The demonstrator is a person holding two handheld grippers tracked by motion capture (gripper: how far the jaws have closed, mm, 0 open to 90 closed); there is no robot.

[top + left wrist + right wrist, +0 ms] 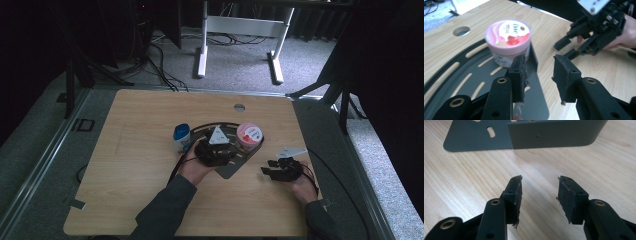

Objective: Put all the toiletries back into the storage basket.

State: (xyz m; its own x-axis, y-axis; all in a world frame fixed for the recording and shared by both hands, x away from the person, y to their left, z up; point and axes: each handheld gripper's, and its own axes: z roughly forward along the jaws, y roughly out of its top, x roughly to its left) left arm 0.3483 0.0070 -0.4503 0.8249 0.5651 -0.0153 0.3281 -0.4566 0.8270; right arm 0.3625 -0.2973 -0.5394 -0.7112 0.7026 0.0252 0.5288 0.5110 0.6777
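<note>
A pink tub with a printed lid stands on a dark slotted metal plate, close to the plate's upright tab. My left gripper hangs over the plate just short of the tub, open with nothing between its jaws. My right gripper is low over the bare wood to the right of the plate and points at the plate's edge. It is open and empty, and the left gripper view shows it farther off.
A small white container with a blue cap stands on the wood just left of the plate. A round cable hole sits near the table's far edge. White desk legs and cables lie on the floor beyond.
</note>
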